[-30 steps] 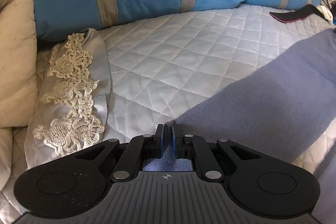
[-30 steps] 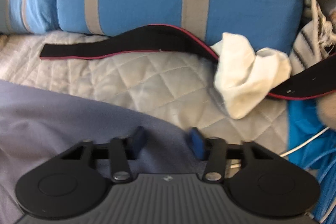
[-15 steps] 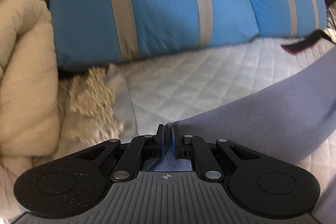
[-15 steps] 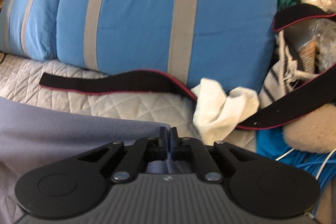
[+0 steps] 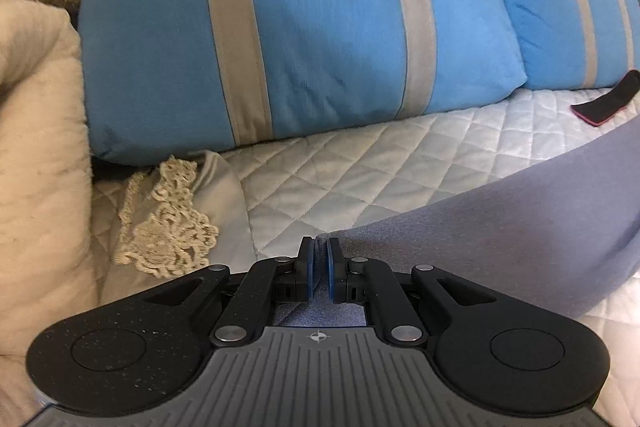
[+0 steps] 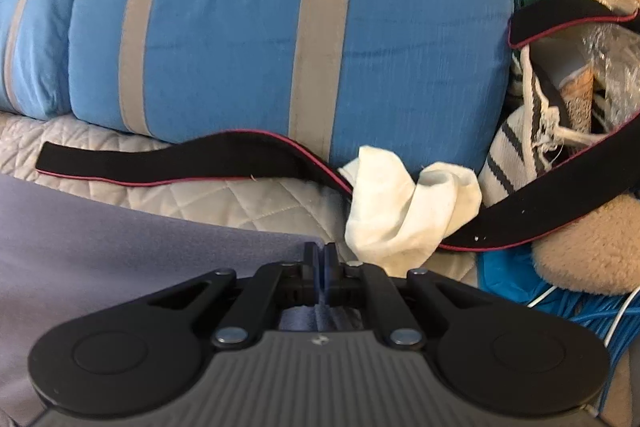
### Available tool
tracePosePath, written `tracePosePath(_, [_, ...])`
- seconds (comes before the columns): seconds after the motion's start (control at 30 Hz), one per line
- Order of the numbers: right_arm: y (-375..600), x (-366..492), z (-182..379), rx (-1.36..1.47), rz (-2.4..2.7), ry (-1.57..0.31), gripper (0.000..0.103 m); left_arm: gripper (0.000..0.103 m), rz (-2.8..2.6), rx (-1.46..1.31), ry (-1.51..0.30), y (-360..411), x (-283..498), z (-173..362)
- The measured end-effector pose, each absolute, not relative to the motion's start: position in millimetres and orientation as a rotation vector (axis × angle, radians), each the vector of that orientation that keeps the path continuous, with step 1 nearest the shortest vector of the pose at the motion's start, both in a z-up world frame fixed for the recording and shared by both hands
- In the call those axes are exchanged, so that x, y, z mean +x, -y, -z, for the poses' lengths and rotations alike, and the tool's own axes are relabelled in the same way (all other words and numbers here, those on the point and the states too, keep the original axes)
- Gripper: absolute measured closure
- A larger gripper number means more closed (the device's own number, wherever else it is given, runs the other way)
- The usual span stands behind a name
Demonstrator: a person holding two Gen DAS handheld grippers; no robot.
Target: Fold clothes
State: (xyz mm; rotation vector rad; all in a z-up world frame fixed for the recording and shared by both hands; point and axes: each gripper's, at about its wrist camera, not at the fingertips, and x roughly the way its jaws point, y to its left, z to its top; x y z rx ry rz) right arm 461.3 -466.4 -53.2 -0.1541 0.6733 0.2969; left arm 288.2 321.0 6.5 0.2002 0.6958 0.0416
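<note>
Two wrist views, low over a quilted bed (image 5: 400, 163), facing the far pillows.
Left camera sits left, near the lace cloth (image 5: 168, 223); right camera sits right, near the white cloth (image 6: 400, 211). Both share the striped blue pillow (image 5: 560, 11), black strap (image 6: 160, 163) and grey garment (image 5: 500, 227).

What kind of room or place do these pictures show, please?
Most likely a bedroom, on a bed in a home. A quilted bedspread covers the surface, striped blue pillows lie along its back, and loose laundry such as a white sock lies beside them.
</note>
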Motion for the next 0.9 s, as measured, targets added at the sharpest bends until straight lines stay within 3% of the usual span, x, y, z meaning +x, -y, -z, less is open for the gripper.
tracePosePath(0.17, [464.5, 468.1, 69.6, -0.147, -0.302, -0.719, 0.103, 0.093, -0.056, 0.234, -0.728, -317.8, 297.7, 11.4])
tracePosePath(0.23, [463.3, 467.7, 71.8, -0.133, -0.301, -0.736, 0.103, 0.085, -0.07, 0.232, -0.73, -317.2, 295.9, 10.8])
tracePosePath(0.27, [461.0, 467.0, 71.1, -0.138, -0.294, -0.746, 0.084, 0.07, -0.077, 0.231, -0.731, -316.9, 295.0, 10.5])
tracePosePath(0.3, [458.2, 463.6, 68.7, -0.148, -0.291, -0.744, 0.058, 0.052, -0.084, 0.23, -0.731, -316.6, 294.1, 10.1])
tracePosePath(0.33, [455.5, 458.0, 65.5, -0.152, -0.301, -0.734, 0.043, 0.044, -0.08, 0.227, -0.724, -316.1, 291.3, 7.9])
tracePosePath(0.37, [452.8, 452.3, 62.2, -0.156, -0.31, -0.723, 0.015, 0.031, -0.062, 0.222, -0.705, -315.3, 286.1, 3.0])
tracePosePath(0.4, [450.1, 446.6, 58.9, -0.16, -0.319, -0.712, 0.007, 0.024, -0.044, 0.216, -0.687, -314.4, 280.9, -1.8])
tracePosePath(0.67, [415.5, 382.7, 23.2, -0.1, -0.495, -0.685, 0.002, 0.02, 0.102, 0.232, -0.692, -273.7, 240.0, -36.3])
tracePosePath(0.9, [352.2, 314.4, 5.9, -0.198, -0.704, -0.67, 0.005, 0.02, 0.188, 0.221, -0.704, -223.8, 207.6, -51.6])
